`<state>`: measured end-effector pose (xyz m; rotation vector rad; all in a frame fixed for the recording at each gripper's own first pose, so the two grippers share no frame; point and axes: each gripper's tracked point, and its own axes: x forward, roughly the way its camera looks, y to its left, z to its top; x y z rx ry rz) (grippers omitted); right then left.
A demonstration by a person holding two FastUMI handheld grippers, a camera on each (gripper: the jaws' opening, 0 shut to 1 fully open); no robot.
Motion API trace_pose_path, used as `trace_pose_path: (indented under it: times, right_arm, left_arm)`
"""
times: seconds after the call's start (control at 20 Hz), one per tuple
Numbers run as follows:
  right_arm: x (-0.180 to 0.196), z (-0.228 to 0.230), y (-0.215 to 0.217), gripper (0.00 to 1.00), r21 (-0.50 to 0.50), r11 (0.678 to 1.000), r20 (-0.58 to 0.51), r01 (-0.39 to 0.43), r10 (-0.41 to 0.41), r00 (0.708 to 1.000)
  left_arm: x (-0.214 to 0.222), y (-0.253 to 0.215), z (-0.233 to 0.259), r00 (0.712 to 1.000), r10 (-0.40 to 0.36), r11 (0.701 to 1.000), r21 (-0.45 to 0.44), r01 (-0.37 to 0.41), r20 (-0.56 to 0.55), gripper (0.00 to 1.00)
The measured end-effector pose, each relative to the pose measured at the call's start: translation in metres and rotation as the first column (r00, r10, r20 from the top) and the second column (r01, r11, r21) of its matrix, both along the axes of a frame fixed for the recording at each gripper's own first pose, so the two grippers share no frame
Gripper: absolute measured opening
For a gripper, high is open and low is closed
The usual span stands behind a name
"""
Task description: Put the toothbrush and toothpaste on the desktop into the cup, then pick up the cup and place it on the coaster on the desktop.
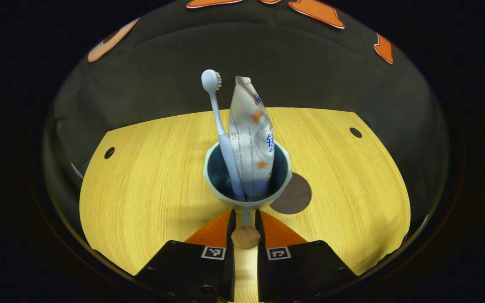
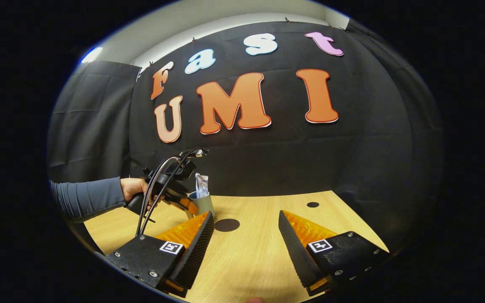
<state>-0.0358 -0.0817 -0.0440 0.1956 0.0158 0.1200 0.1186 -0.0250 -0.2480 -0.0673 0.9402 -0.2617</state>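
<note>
left gripper pinches cup handle, frame centre; right gripper wide, empty; risk: cup swings, misses coaster lower right.

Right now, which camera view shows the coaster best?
The right gripper view: the coaster lies as a whole dark disc on the bare desktop, beside the cup. In the left gripper view the coaster is larger, but the cup held by the left tool covers part of it.
</note>
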Motion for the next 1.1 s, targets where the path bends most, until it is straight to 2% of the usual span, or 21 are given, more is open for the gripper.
trace_pose_path:
  times: [0.35, 0.7, 0.9, 0.95, 1.0, 1.1]
  right_arm:
    - [-0.015, -0.014, -0.024, 0.92, 0.003, 1.000, -0.022, 0.022, -0.022, 1.000]
    - [-0.018, -0.028, -0.040, 0.92, 0.012, 0.999, -0.051, 0.041, -0.040, 0.998]
    - [-0.016, -0.034, -0.040, 0.92, 0.031, 0.999, -0.068, 0.042, -0.040, 0.997]
    - [-0.016, -0.036, -0.038, 0.92, 0.034, 0.999, -0.075, 0.043, -0.040, 0.996]
    - [-0.015, -0.038, -0.037, 0.92, 0.032, 0.999, -0.081, 0.044, -0.042, 0.996]
    - [-0.015, -0.039, -0.035, 0.92, 0.025, 0.999, -0.088, 0.048, -0.046, 0.995]
  left_arm:
    - [0.000, 0.002, -0.002, 0.999, -0.042, 0.999, 0.009, 0.042, -0.006, 0.21]
    - [-0.006, 0.005, 0.003, 0.998, -0.041, 0.999, 0.018, 0.041, -0.041, 0.21]
    - [-0.004, 0.006, 0.000, 0.998, -0.054, 0.998, 0.025, 0.055, -0.029, 0.21]
    - [-0.003, 0.007, 0.001, 0.998, -0.055, 0.998, 0.021, 0.056, -0.019, 0.28]
    - [-0.005, 0.006, 0.003, 0.998, -0.056, 0.998, 0.010, 0.056, -0.002, 0.24]
    - [0.000, 0.004, 0.012, 0.997, -0.061, 0.998, -0.011, 0.062, 0.046, 0.29]
